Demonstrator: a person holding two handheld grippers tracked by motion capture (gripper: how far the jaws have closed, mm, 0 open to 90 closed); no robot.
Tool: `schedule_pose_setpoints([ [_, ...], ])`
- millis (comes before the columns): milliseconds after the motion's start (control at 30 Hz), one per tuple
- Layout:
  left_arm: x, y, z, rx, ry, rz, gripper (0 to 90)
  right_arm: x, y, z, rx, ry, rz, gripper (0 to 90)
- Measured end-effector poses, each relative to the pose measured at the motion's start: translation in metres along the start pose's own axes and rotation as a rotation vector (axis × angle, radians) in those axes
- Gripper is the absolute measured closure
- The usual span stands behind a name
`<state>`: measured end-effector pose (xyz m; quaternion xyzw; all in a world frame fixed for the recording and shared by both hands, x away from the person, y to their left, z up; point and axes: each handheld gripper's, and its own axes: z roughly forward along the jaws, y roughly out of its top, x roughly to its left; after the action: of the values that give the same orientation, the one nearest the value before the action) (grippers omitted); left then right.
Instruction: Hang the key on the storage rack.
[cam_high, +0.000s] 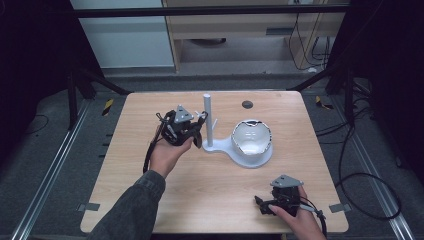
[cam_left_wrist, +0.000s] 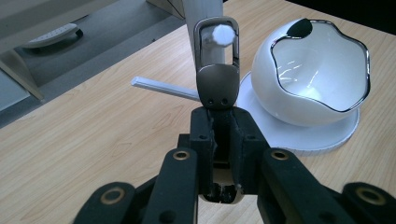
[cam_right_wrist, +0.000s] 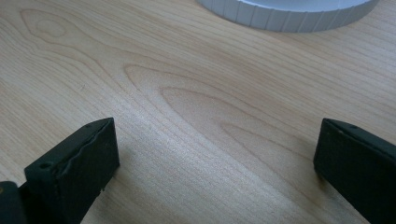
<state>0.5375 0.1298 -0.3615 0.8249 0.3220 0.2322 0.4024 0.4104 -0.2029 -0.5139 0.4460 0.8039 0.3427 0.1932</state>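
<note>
At the white peg | dark metal carabiner, looped over | left claw clamped

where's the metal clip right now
In the left gripper view the clip is clamped in the left gripper, its loop around a white peg of the stand, left of the bowl.

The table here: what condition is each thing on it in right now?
Left tool: shut on the metal clip.
Metal clip: held upright, its loop around a white peg of the stand.
Stand: upright on its white base.
White bowl: empty, tilted, resting on the base.
Right tool: open, nothing between its jaws.
</note>
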Motion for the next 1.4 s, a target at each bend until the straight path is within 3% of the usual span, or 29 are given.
schedule_pose_setpoints([
  [567, -0.002, -0.004, 0.005, 0.000, 0.002, 0.001, 79.9, 0.000, 0.000, 0.000, 0.000, 0.002, -0.001, 0.4],
  [833, -0.004, -0.008, 0.008, -0.035, 0.015, -0.003, 79.9, 0.000, 0.000, 0.000, 0.000, 0.003, -0.002, 0.4],
  [1400, -0.006, -0.010, 0.017, -0.050, 0.024, -0.015, 79.7, 0.000, 0.000, 0.000, 0.000, 0.004, -0.002, 0.4],
])
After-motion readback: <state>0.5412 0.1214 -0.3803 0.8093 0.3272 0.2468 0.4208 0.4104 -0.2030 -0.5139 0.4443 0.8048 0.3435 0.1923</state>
